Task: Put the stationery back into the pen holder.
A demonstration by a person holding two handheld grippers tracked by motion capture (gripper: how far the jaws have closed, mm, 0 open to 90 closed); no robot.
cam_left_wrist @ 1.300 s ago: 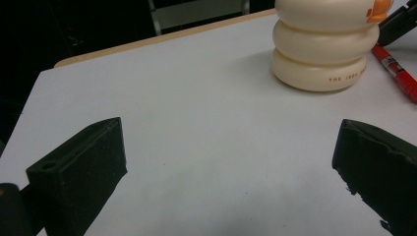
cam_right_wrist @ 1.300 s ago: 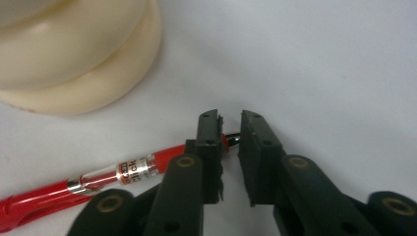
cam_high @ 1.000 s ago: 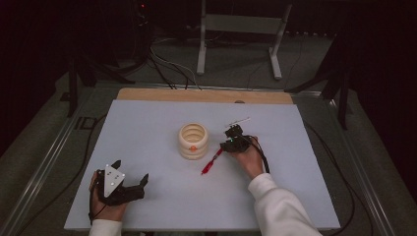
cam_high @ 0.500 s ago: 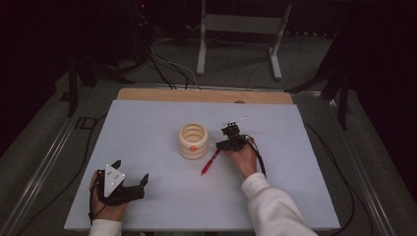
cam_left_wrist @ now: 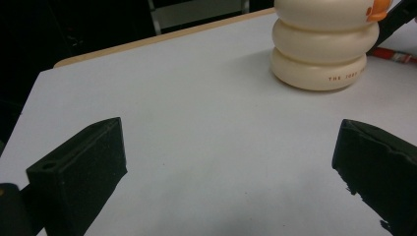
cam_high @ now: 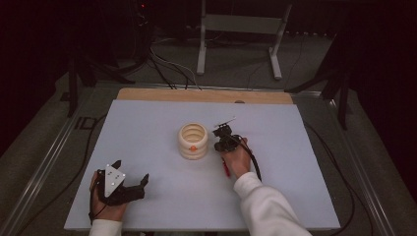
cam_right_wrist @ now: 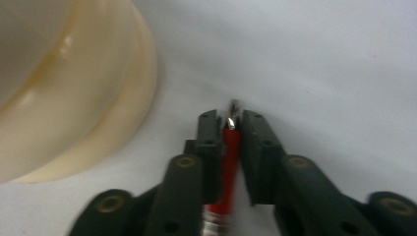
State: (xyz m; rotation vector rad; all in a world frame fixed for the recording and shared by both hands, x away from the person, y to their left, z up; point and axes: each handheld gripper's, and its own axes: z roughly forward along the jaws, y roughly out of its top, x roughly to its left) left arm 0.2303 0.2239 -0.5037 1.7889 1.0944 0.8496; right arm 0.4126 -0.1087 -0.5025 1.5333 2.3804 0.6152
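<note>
The red pen [cam_right_wrist: 230, 147] runs off the bottom edge, its rear blurred between the right tool's [cam_right_wrist: 231, 118] jaws.

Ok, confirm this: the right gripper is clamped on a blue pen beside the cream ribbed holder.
Wrong on the colour. The right gripper is clamped on a red pen, as the right gripper view shows; it is beside the cream ribbed holder.

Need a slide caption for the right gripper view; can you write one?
Right claw shut on a red pen, its metal tip poking out beside the cream ribbed holder on the white table.
</note>
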